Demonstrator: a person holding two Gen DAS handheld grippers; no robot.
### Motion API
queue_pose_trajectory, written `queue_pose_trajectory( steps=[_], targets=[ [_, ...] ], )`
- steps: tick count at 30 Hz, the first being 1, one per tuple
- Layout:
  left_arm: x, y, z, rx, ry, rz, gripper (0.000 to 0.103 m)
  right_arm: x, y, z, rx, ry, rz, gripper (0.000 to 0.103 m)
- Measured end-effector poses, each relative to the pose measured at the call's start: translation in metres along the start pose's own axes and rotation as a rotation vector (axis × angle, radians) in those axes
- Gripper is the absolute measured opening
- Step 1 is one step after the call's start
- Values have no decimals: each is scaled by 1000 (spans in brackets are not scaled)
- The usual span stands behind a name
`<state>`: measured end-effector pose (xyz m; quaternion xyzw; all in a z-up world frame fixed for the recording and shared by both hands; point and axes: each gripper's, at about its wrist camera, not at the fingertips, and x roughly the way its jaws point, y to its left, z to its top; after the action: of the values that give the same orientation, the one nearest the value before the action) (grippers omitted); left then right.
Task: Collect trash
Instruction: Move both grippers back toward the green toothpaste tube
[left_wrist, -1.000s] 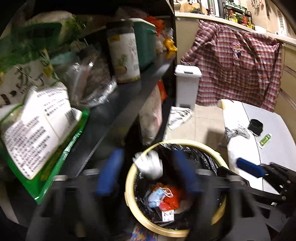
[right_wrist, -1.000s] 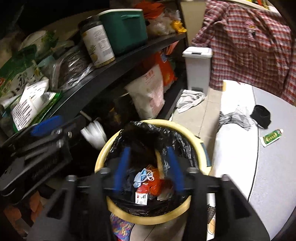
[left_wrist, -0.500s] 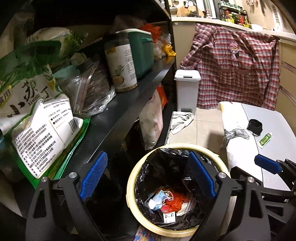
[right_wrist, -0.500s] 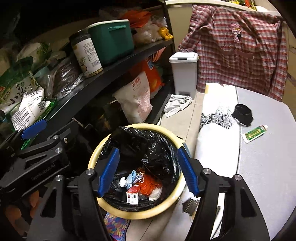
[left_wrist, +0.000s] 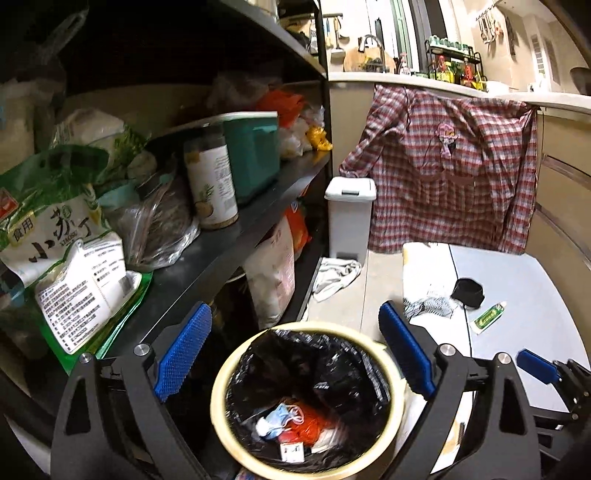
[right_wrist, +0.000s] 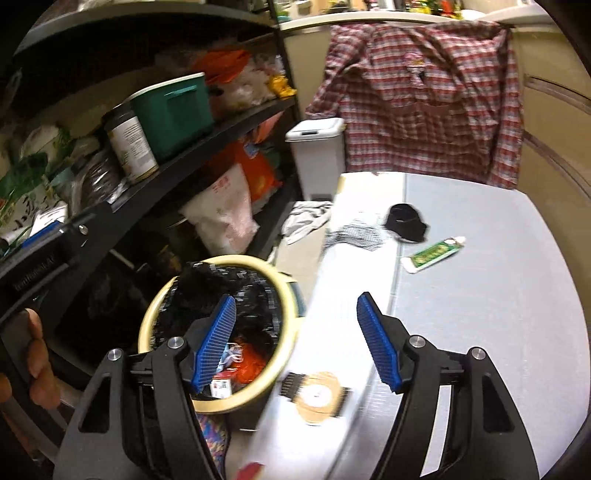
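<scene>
The left gripper (left_wrist: 295, 354) is hovering over the cream waste bin (left_wrist: 236, 439), jaws opening wide with nothing between them; a blue face mask (left_wrist: 280, 415) and red scraps are lying in its black liner. The right gripper (right_wrist: 297, 343) is hanging at the edge of the grey table (right_wrist: 480, 295), jaws apart and empty. A green tube (right_wrist: 434, 254) and a black cloth (right_wrist: 404, 222) are lying on that table, well beyond its fingertips.
</scene>
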<state>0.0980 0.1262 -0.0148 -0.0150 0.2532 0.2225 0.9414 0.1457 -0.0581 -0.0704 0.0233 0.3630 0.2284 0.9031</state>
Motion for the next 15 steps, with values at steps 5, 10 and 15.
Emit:
queue_pose_trajectory(
  steps=[5, 10, 15],
  targets=[
    [9, -26, -1, 40, 6, 16, 90, -6, -40, 4, 49, -27, -64, 68],
    [17, -45, -4, 69, 26, 14, 90, 6, -94, 14, 153, -48, -142, 68],
    [25, -49, -7, 60, 44, 19, 90, 37, -137, 18, 211, -51, -223, 68]
  ],
)
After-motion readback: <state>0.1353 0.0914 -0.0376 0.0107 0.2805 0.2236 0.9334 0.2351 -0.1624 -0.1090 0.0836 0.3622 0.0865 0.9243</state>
